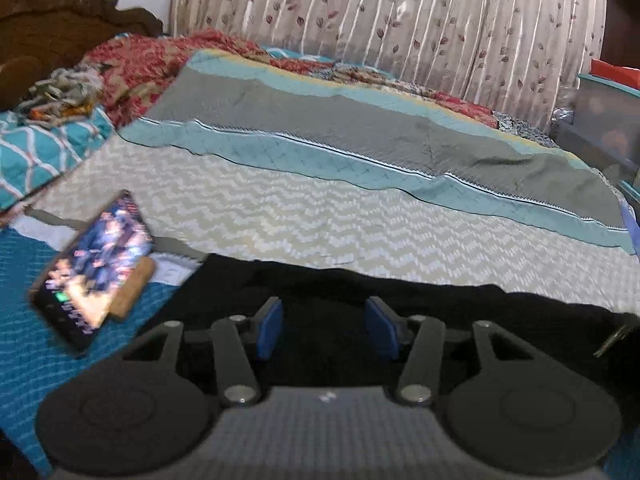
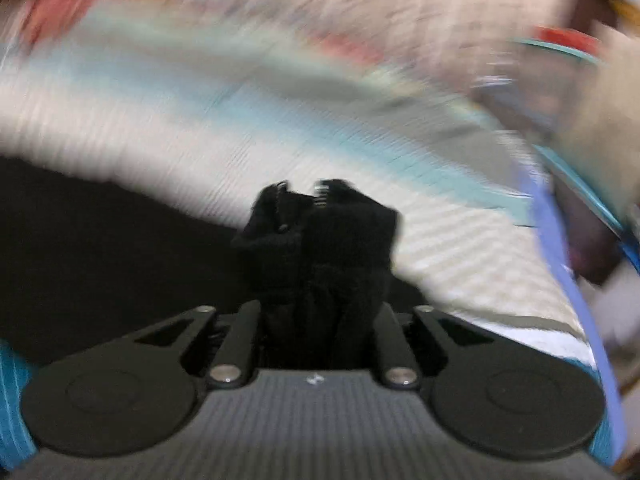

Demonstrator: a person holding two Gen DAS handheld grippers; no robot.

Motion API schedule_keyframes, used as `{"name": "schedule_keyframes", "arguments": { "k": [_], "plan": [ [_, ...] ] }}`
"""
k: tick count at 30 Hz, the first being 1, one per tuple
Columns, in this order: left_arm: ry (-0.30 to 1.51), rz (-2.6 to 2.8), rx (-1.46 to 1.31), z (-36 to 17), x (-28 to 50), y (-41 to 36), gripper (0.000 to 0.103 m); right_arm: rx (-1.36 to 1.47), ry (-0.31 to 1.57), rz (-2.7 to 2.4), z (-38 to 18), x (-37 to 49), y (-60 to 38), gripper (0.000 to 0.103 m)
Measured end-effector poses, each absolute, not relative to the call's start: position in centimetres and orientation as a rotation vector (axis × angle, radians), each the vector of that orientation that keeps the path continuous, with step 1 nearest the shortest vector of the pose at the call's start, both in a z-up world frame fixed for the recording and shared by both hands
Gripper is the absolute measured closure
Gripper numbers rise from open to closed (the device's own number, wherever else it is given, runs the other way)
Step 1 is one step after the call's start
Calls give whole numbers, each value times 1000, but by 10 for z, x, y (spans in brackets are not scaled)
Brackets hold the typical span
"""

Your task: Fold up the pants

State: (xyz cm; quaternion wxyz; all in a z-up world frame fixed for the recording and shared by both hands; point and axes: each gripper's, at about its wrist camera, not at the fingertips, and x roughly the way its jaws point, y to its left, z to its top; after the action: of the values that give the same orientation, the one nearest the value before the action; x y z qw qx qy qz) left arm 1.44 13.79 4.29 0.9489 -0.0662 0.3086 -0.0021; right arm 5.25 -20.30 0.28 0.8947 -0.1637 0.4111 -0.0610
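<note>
folding black pants [image 1: 360,304] on the bed

right gripper [image 2: 320,280] holds a bunched end between its jaws; left gripper [image 1: 326,328], jaws apart and empty, hovers over cloth running sideways beneath it.

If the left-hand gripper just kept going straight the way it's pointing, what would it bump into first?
Most likely the black pants lying right under and ahead of the left gripper, whose jaws stand open with nothing between them. Beyond lies the zigzag bedsheet; depth is hard to judge.

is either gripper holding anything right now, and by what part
Left gripper: nothing. Right gripper: a bunched wad of the black pants between its jaws, which part unclear.
</note>
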Motion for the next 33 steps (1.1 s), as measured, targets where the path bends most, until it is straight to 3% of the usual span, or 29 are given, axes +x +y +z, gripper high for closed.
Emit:
{"name": "schedule_keyframes", "arguments": {
  "k": [3, 5, 7, 8, 14, 17, 20, 22, 24, 27, 30, 33],
  "plan": [
    [612, 41, -159, 49, -2, 161, 52, -611, 790, -167, -19, 39, -163, 64],
    [599, 90, -188, 52, -14, 181, 49, -633, 742, -108, -9, 27, -154, 53],
    [594, 145, -223, 53, -23, 202, 47, -580, 693, -58, 5, 15, -155, 27],
    [598, 170, -241, 51, -26, 211, 47, -556, 674, -43, 11, 11, -156, 27],
    [676, 218, -383, 36, -27, 249, 46, -381, 622, -12, 38, 4, -168, 32],
    [659, 170, -366, 43, -28, 238, 47, -267, 617, -56, 49, 10, -180, 41],
    [632, 57, -323, 56, -22, 208, 47, -148, 684, -83, 40, 12, -202, 55],
    [626, -40, -285, 62, -12, 179, 47, -41, 724, -57, 32, 14, -214, 72],
    [627, -134, -223, 67, 1, 141, 49, 66, 758, -10, 23, 13, -217, 82],
    [634, -297, -124, 75, 24, 77, 51, 122, 846, 11, 2, 27, -210, 81],
    [652, -443, -19, 80, 49, 11, 53, 137, 824, 38, 6, 23, -206, 77],
    [692, -573, 57, 76, 72, -47, 48, 224, 732, 66, 27, 3, -228, 77]
  ]
}}
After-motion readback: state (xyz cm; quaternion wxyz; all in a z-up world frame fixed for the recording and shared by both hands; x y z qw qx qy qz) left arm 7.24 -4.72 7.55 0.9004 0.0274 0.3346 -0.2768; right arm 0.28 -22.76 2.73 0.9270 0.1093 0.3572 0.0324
